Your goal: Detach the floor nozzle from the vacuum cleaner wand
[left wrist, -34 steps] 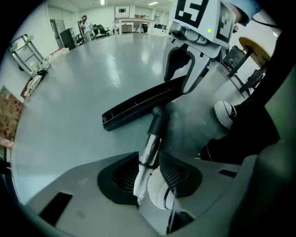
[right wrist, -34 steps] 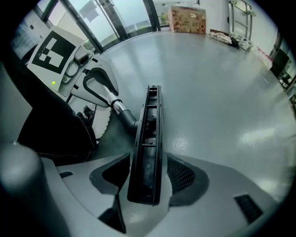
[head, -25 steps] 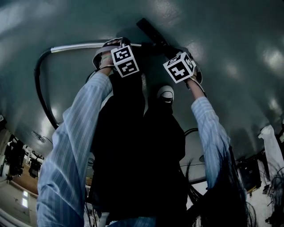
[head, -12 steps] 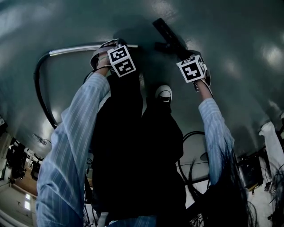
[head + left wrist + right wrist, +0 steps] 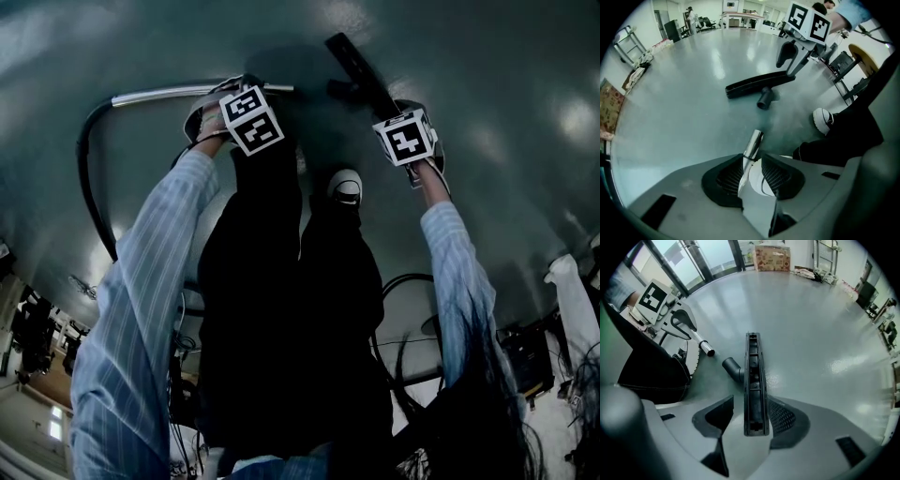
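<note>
Lying apart from the wand (image 5: pixel 702 345), the black floor nozzle (image 5: pixel 752 376) sits between the jaws of the right gripper (image 5: pixel 751 401). Its long axis runs straight away from that gripper's camera, and its open underside is turned towards the lens. One pad touches the nozzle's side while a sliver of floor shows at the other. The jaws have just been opening a little and stand spread. The nozzle's short neck (image 5: pixel 732 366) branches off to the left, towards the wand's open end, with bare floor between the two. In the head view the nozzle slants from upper left to lower right, passing behind the right gripper's marker cube (image 5: pixel 405 138).

The left gripper (image 5: pixel 752 161) pinches the shiny metal wand just behind its open end. In the head view the wand runs nearly level across the frame, its tip towards the nozzle. Its far end joins a black hose (image 5: pixel 84 169) that curves down along the left edge.

The person's white shoe (image 5: pixel 347 186) and black trousers (image 5: pixel 281 309) fill the space below both grippers. Loose cables (image 5: pixel 412 328) lie on the glossy grey floor (image 5: pixel 506 56) at lower right. A cardboard box (image 5: pixel 771 258) stands by the far wall.
</note>
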`<state>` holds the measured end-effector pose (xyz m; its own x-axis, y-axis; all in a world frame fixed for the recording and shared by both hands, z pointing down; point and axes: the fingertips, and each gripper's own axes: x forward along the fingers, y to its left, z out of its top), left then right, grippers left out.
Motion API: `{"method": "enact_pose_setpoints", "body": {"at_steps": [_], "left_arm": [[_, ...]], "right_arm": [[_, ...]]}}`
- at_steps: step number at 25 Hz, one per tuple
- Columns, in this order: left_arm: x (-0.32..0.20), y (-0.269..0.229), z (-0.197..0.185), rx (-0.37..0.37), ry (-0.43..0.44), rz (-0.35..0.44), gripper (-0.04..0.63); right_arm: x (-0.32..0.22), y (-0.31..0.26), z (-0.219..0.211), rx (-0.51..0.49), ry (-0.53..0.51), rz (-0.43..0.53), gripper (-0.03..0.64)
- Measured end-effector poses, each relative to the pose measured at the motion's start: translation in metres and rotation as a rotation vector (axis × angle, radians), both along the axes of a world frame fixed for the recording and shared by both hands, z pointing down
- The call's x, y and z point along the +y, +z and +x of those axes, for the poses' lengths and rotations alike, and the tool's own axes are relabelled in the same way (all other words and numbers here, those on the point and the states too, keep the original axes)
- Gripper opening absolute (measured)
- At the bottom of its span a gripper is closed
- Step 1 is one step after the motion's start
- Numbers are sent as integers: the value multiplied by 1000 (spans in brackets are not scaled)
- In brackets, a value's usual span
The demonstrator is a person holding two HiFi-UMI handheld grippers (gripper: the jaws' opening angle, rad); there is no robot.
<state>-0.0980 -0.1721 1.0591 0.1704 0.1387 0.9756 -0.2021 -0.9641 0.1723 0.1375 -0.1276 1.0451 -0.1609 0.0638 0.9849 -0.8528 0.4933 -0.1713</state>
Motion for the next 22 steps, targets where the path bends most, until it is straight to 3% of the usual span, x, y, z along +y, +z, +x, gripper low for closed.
{"method": "enact_pose_setpoints", "body": {"at_steps": [4, 8, 11, 14, 18, 22], "left_arm": [[3, -48, -9, 7, -89, -5, 117], [2, -110, -2, 52, -155, 21, 115], [6, -156, 15, 116, -264, 8, 115], [8, -200, 32, 167, -373, 3, 115], [20, -257, 50, 218, -526, -3, 110], [32, -305, 63, 262, -620, 4, 88]], "right_arm": [[-5, -47, -9, -38, 34, 53, 210], [10, -105, -30, -137, 54, 9, 210], [21, -146, -48, -199, 23, -9, 209], [20, -194, -64, -260, 21, 35, 208], [20, -261, -79, -329, 84, 87, 207], [28, -311, -83, -364, 145, 106, 202]]}}
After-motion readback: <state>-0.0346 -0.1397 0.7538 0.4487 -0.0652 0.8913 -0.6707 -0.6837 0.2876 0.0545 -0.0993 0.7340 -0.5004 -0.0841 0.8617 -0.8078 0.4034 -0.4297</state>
